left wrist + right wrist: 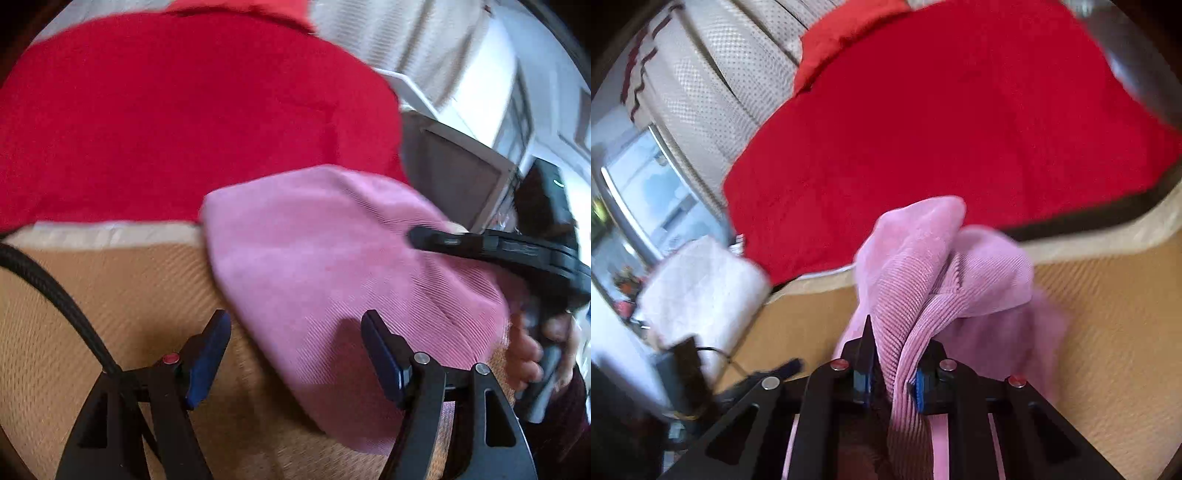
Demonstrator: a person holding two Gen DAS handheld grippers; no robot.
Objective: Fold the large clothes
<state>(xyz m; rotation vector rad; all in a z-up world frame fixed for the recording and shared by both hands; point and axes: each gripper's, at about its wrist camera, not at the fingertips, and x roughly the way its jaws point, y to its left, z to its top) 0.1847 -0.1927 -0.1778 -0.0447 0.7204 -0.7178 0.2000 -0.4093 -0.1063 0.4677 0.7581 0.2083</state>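
A pink ribbed garment (332,266) lies on a tan woven mat (110,295), its far edge over a red blanket (184,122). My left gripper (295,332) is open and empty, its right finger over the garment's near part. My right gripper (894,354) is shut on a bunched fold of the pink garment (923,280) and holds it up above the mat (1108,332). The right gripper also shows in the left wrist view (461,243), at the garment's right side, held by a hand.
The red blanket (942,122) covers the surface beyond the mat. A white folded cloth (698,284) lies at left in the right wrist view. A grey box (461,173) stands right of the blanket. A black cable (55,295) crosses the mat at left.
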